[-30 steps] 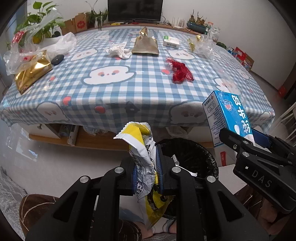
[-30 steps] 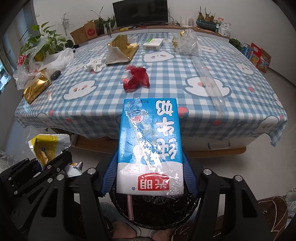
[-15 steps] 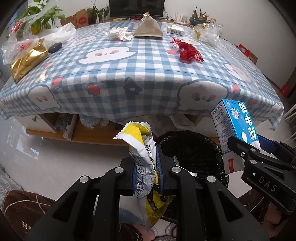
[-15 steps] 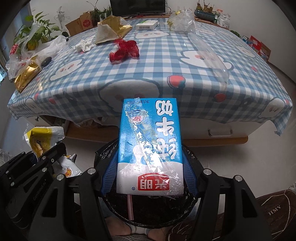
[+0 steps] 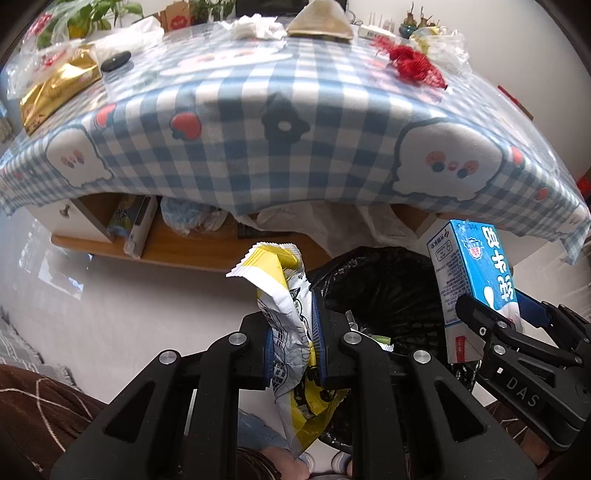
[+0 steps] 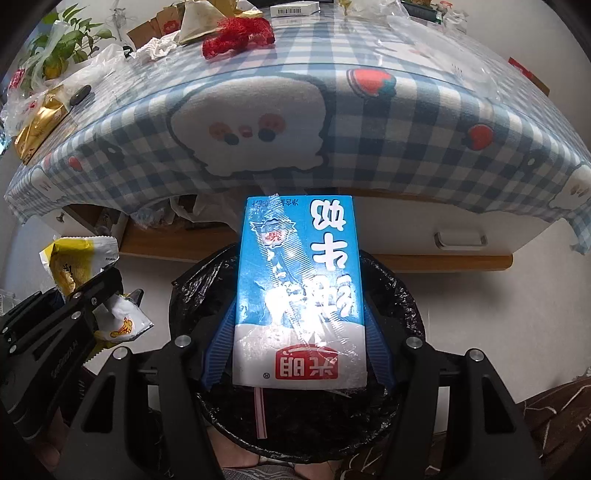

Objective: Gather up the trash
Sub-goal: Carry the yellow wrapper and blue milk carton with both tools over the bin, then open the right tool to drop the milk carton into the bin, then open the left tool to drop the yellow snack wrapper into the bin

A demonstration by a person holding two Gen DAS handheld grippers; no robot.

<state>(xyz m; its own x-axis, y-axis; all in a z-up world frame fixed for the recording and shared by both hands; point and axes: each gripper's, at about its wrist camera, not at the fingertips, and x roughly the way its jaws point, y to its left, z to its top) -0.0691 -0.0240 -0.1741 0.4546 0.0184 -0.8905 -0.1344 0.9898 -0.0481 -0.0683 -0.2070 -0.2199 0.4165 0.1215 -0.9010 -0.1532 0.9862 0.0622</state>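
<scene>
My left gripper is shut on a crumpled yellow and white snack wrapper and holds it at the left rim of a black-bagged trash bin. My right gripper is shut on a blue milk carton, upside down, directly over the bin. The carton also shows in the left wrist view, and the wrapper in the right wrist view. More trash lies on the table: a red net, crumpled tissue, a gold bag.
The table with a blue checked cloth overhangs just beyond the bin. A wooden shelf with packets lies under it. A plant and plastic bags stand at the table's left end. A person's feet are beside the bin.
Both grippers have moved down and forward toward the table edge. The bin now sits closer beneath the carton and wrapper. Both grips are unchanged.
</scene>
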